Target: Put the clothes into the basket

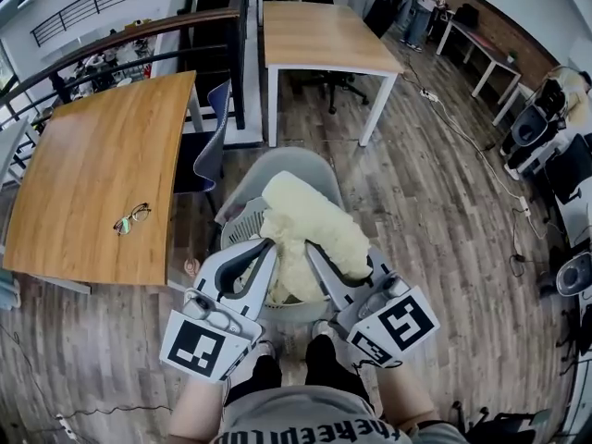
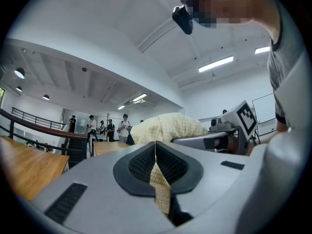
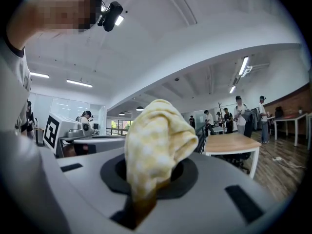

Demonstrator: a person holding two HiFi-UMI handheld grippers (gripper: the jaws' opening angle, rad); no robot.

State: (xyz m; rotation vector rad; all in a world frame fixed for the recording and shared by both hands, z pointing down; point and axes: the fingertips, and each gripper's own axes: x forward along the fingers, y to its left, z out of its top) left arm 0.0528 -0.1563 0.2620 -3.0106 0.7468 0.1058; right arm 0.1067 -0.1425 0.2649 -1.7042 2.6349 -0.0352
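A pale yellow checked garment [image 1: 303, 222] hangs bunched between my two grippers, above a grey basket [image 1: 248, 218] that stands on the wooden floor in front of me. My left gripper [image 1: 262, 246] is shut on a thin edge of the cloth [image 2: 159, 186], pinched between its black pads. My right gripper [image 1: 319, 252] is shut on a thick fold of the same garment [image 3: 153, 145], which bulges up out of its jaws. Both grippers point level, side by side. In the left gripper view the garment's bulk [image 2: 168, 128] shows next to the right gripper's marker cube [image 2: 246, 116].
A wooden table [image 1: 97, 178] with a pair of glasses [image 1: 131, 218] stands at my left, a blue chair [image 1: 211, 146] beside it. A second table [image 1: 319, 40] is farther ahead. Cables and equipment [image 1: 555, 146] lie along the right. People stand at the back of the room [image 3: 243, 113].
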